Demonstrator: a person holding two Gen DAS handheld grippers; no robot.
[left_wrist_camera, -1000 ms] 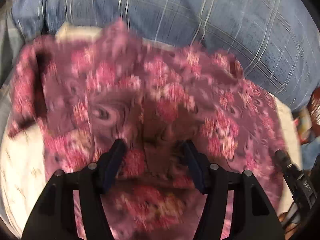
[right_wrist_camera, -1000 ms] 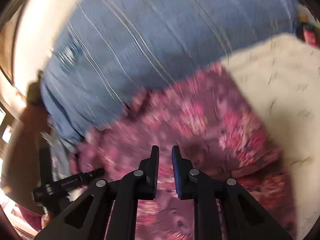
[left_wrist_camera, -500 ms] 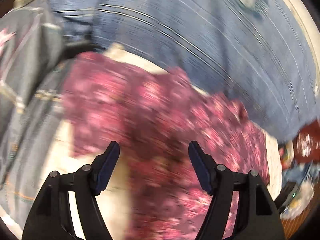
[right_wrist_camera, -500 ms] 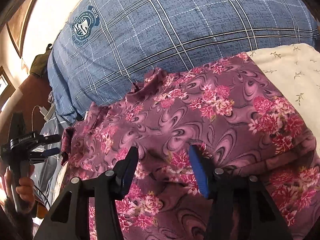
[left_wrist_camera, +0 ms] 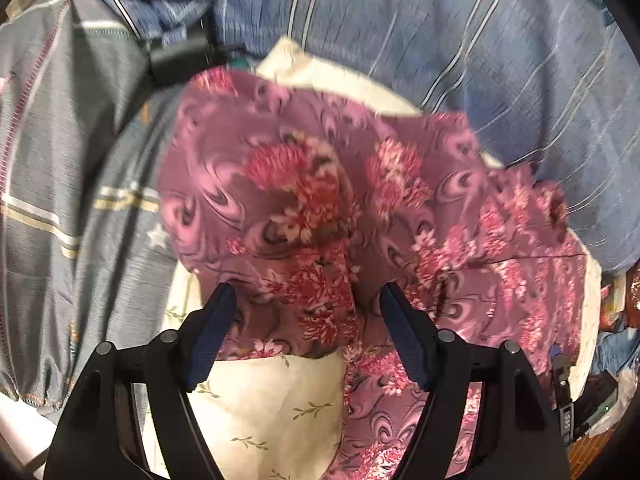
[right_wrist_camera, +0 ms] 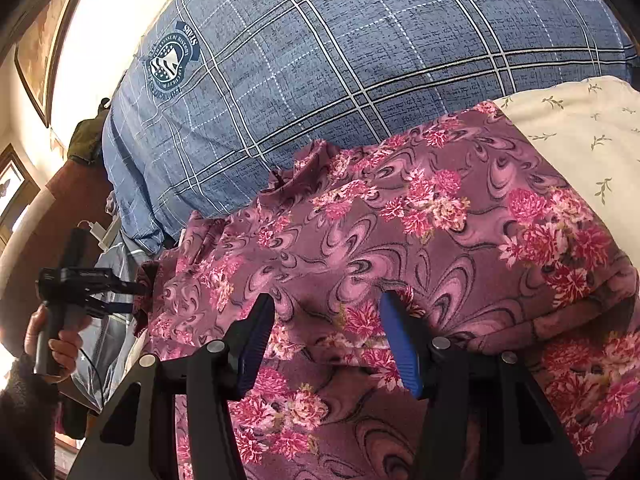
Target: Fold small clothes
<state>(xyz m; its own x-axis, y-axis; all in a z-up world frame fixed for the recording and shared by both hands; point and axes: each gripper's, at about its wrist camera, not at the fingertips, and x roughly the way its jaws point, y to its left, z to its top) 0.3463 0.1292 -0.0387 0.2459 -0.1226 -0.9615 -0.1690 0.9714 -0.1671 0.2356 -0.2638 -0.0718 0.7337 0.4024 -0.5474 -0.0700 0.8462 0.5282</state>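
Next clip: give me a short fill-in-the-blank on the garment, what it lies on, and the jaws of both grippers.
1. The floral garment is mainly ____ in colour.
2. It lies on a cream sheet printed with small ____.
3. The big checked cushion behind it is ____.
4. The jaws of the left gripper and the right gripper both stand ____, gripping nothing.

Missing words: purple; leafy sprigs; blue; open

A big blue plaid quilt with a printed crest [right_wrist_camera: 360,72] lies behind a cream leaf-print sheet [right_wrist_camera: 580,128]; grey striped fabric [left_wrist_camera: 52,184] bunches alongside
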